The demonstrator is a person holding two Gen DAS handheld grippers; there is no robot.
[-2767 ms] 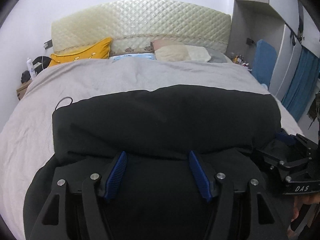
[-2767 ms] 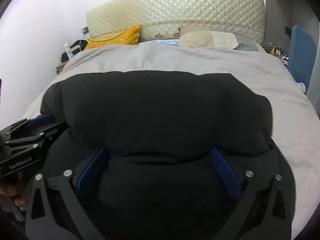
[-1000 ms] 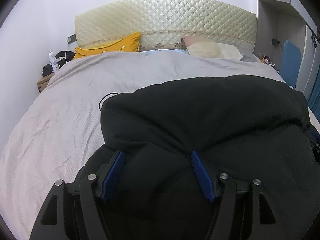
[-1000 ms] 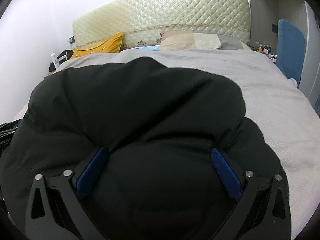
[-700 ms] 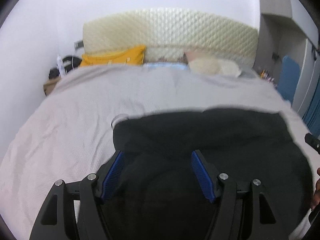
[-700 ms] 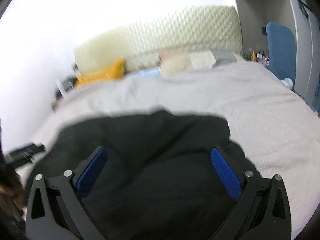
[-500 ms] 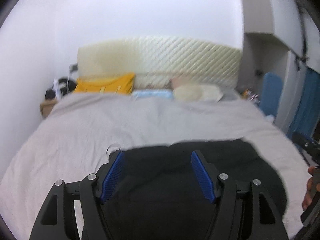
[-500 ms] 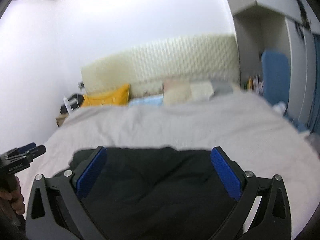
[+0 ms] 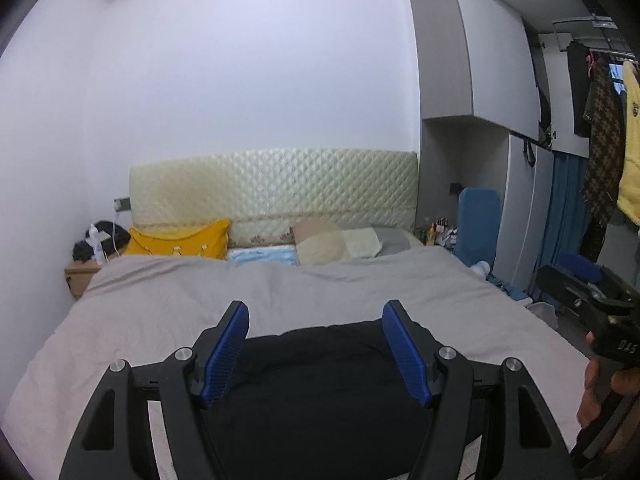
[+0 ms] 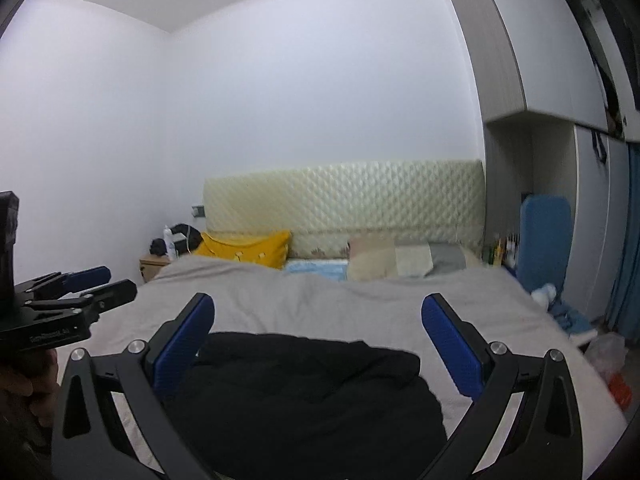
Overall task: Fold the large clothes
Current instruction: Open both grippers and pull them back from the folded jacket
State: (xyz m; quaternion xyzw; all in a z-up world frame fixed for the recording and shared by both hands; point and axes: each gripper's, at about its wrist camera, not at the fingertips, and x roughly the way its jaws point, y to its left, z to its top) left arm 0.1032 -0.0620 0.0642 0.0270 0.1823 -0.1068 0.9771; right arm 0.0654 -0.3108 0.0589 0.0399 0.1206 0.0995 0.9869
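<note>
A black padded garment (image 9: 320, 376) lies folded in a compact bundle on the grey bed (image 9: 168, 304), near its foot; it also shows in the right wrist view (image 10: 304, 396). My left gripper (image 9: 316, 312) is open and empty, raised above the garment. My right gripper (image 10: 318, 304) is open and empty, also raised above it. Each gripper shows at the other view's edge: the right one (image 9: 588, 296) at the right, the left one (image 10: 92, 284) at the left. Neither touches the cloth.
A quilted cream headboard (image 9: 276, 184), a yellow pillow (image 9: 180, 240) and other pillows (image 9: 340, 242) are at the far end. A bedside table (image 9: 82, 276) stands far left. A wardrobe (image 9: 500, 160), a blue board (image 9: 478, 224) and hanging clothes (image 9: 600, 140) are on the right.
Both grippers have lifted up and back from the black garment. The garment, which filled the views before, now lies low on the bed as a smaller bundle.
</note>
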